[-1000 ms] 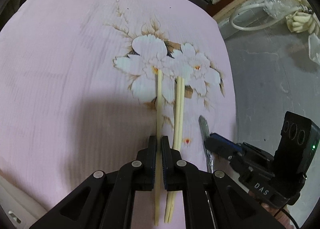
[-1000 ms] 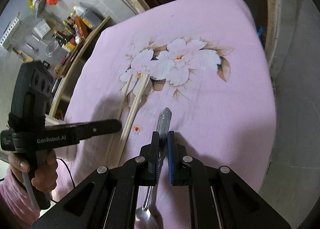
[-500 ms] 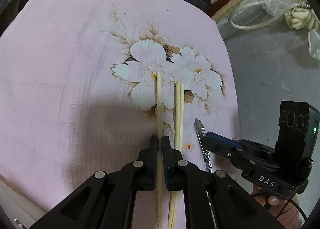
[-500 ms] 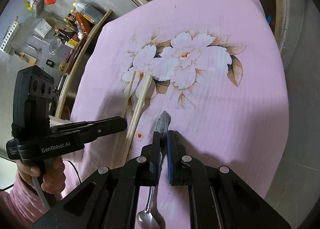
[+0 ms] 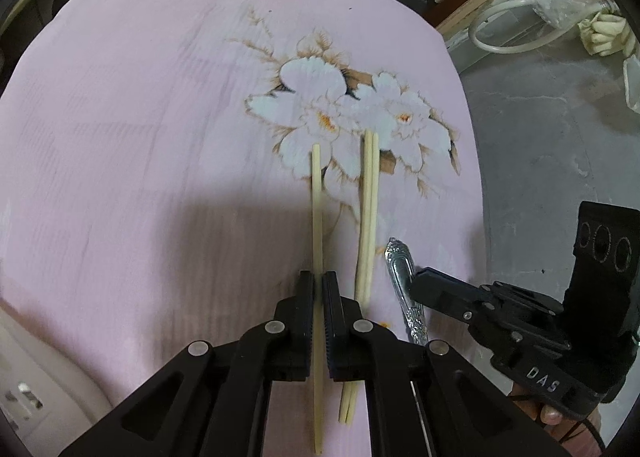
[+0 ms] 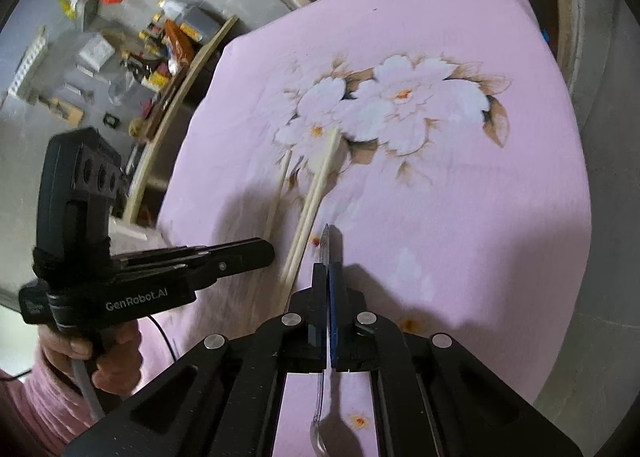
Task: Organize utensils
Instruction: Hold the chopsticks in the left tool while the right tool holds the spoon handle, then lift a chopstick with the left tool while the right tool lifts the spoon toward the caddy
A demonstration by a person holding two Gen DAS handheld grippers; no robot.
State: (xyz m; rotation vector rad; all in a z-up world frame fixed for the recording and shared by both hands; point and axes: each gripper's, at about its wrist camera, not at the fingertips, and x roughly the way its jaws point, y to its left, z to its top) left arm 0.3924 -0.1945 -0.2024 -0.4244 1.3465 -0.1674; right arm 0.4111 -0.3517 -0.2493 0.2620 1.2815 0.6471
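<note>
You have three chopsticks and one spoon [image 6: 325,253]. Your left gripper [image 5: 319,289] pinches the single chopstick [image 5: 317,209]; the pair [image 5: 368,209] lies just beside it on the pink cloth [image 5: 140,137]. Your right gripper [image 6: 329,281], clamped on the spoon, has rolled it edge-up since a second ago.

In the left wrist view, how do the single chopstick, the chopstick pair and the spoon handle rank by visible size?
1. single chopstick, longest
2. chopstick pair, partly hidden
3. spoon handle, shortest; partly covered by the right gripper
</note>
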